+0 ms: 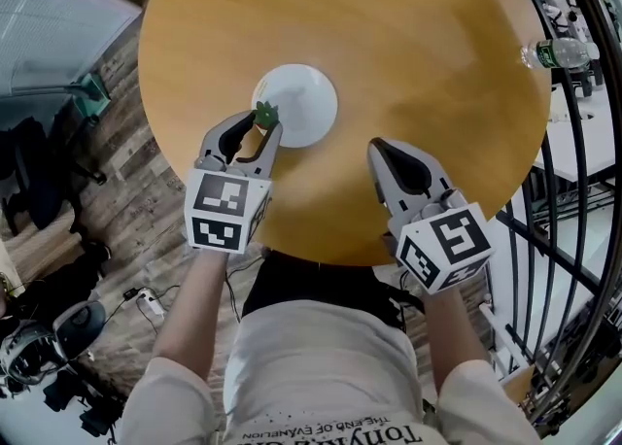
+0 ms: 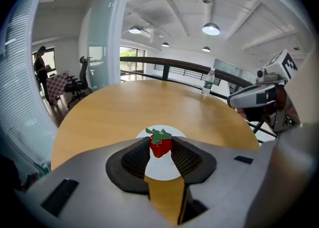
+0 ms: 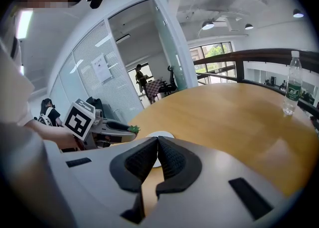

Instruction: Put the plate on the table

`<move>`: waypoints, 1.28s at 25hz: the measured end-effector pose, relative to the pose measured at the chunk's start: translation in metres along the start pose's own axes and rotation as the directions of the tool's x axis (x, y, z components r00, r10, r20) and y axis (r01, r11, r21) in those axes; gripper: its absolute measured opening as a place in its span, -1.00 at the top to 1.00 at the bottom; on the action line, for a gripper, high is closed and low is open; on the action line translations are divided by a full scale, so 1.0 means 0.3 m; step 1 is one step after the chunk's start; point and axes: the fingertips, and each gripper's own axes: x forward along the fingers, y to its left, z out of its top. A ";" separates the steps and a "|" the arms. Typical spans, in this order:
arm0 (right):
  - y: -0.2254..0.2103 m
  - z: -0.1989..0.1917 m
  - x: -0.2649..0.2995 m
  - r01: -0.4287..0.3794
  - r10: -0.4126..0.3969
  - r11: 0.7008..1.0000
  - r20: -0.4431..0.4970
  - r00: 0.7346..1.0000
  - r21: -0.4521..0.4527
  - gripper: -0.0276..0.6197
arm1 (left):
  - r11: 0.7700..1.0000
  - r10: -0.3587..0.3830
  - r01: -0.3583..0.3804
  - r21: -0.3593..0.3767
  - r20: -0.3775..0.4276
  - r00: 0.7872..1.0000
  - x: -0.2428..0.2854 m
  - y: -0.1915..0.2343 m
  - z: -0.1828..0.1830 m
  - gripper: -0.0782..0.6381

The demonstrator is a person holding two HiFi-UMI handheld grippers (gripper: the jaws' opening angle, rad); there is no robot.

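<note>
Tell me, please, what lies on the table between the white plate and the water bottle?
Nothing lies there. The head view shows only bare wood of the table between the plate and the bottle.

Shirt print (image 1: 335, 430), upside down, reads approx. "Tony…"; rest illegible.

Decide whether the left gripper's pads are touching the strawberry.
Touching. The left gripper view shows the strawberry pinched between both pads of the left gripper, with no gap on either side.
</note>
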 end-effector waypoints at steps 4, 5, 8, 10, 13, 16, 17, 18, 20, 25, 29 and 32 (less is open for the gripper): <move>0.005 -0.017 0.025 -0.003 0.003 1.000 -0.007 1.000 0.011 0.84 | 0.999 -0.006 0.008 0.039 -0.050 0.999 0.063 0.017 -0.033 0.37; 0.006 -0.021 0.030 -0.004 0.004 1.000 -0.008 1.000 0.012 0.84 | 0.998 -0.004 0.008 0.070 -0.066 0.998 0.077 0.016 -0.041 0.37; -0.001 -0.030 0.036 0.002 -0.002 1.000 -0.014 1.000 0.021 0.84 | 0.991 -0.016 0.030 0.128 -0.105 0.994 0.120 0.001 -0.059 0.37; -0.013 -0.033 0.038 0.006 -0.006 1.000 -0.014 1.000 0.028 0.84 | 0.990 -0.025 0.042 0.135 -0.129 0.991 0.147 -0.006 -0.069 0.37; -0.026 -0.034 0.039 0.016 -0.016 0.999 -0.019 1.000 0.037 0.84 | 0.988 -0.031 0.054 0.146 -0.159 0.987 0.178 -0.006 -0.079 0.37; -0.042 -0.041 0.041 0.017 -0.016 0.999 -0.019 1.000 0.043 0.84 | 0.988 -0.043 0.070 0.139 -0.185 0.982 0.208 -0.012 -0.088 0.37; -0.049 -0.046 0.040 0.019 -0.018 0.999 -0.022 1.000 0.046 0.84 | 0.987 -0.045 0.073 0.140 -0.192 0.980 0.218 -0.018 -0.090 0.37; -0.056 -0.050 0.037 0.021 -0.020 0.999 -0.024 1.000 0.050 0.84 | 0.987 -0.046 0.075 0.144 -0.198 0.979 0.227 -0.024 -0.092 0.37; -0.061 -0.053 0.033 0.023 -0.022 0.998 -0.027 0.999 0.055 0.84 | 0.985 -0.046 0.079 0.152 -0.209 0.977 0.236 -0.034 -0.094 0.37; -0.066 -0.050 0.035 0.017 -0.016 0.998 -0.015 1.000 0.063 0.84 | 0.982 -0.057 0.096 0.162 -0.229 0.972 0.251 -0.048 -0.099 0.37; -0.059 -0.042 0.038 0.022 -0.021 0.998 -0.015 1.000 0.065 0.84 | 0.978 -0.059 0.105 0.178 -0.245 0.968 0.252 -0.041 -0.105 0.37; -0.060 -0.044 0.038 0.026 -0.025 0.997 -0.020 0.999 0.070 0.84 | 0.977 -0.053 0.103 0.187 -0.253 0.966 0.258 -0.035 -0.108 0.37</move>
